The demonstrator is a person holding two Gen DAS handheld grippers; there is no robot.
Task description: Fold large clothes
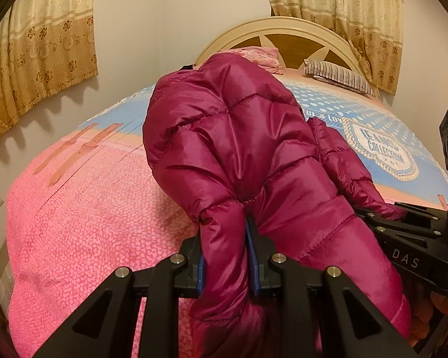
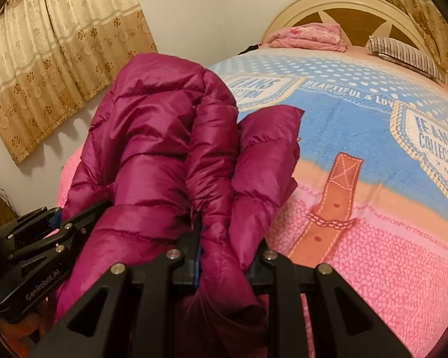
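A shiny magenta quilted down jacket (image 1: 233, 137) hangs bunched above the bed between both grippers. My left gripper (image 1: 225, 238) is shut on a padded fold of it, the fabric squeezed between blue pads (image 1: 251, 256). My right gripper (image 2: 227, 238) is shut on another fold of the same jacket (image 2: 152, 137), whose puffy panels rise in front of the lens. Each gripper shows in the other's view: the right one (image 1: 403, 223) at the right edge, the left one (image 2: 53, 223) at the lower left, both with jacket fabric in their jaws.
The bed (image 2: 373, 238) below carries a pink and blue printed cover. A folded pink blanket (image 2: 310, 38) and a striped pillow (image 2: 406, 53) lie by the cream headboard (image 1: 286, 26). Beige patterned curtains (image 1: 38, 68) hang on the walls at left and right.
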